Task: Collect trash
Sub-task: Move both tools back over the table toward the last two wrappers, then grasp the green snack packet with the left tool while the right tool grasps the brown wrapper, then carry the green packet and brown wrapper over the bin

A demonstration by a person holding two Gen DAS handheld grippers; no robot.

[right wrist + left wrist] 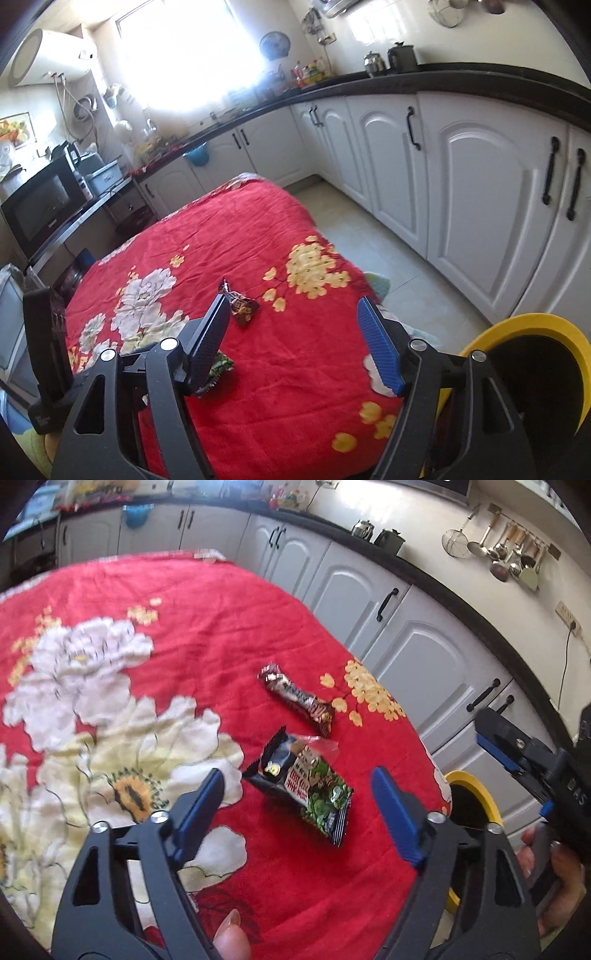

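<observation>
1. Your left hand-held gripper [299,805] stands wide above the table [207,627], which is covered in a red cloth with white and yellow flowers. Nothing is between its blue pads [395,812], and they touch nothing.
2. Ahead of that gripper, roughly in line with the gap between its fingers, the green-and-black snack packet [306,782] lies flat on the cloth, one end torn open with a scrap of clear film sticking up.
3. Just beyond it, close but apart, lies the dark candy-bar wrapper [299,698] — slanted, crumpled at both ends, near the yellow blossoms printed on the cloth.
4. At the table's right edge, lower than the tabletop, you can see the bin [480,797] with its yellow rim and dark inside.
5. Your right hand-held gripper [293,336] is also wide and holds nothing. It hangs over the near right part of the table, with the bin's yellow rim close on its right in the right wrist view.
6. In that view the candy-bar wrapper sits just past its left finger, and the green packet peeks out from under that same finger — partly hidden.
7. In the left wrist view your hand [554,878] wraps the right gripper's handle at the far right.
</observation>
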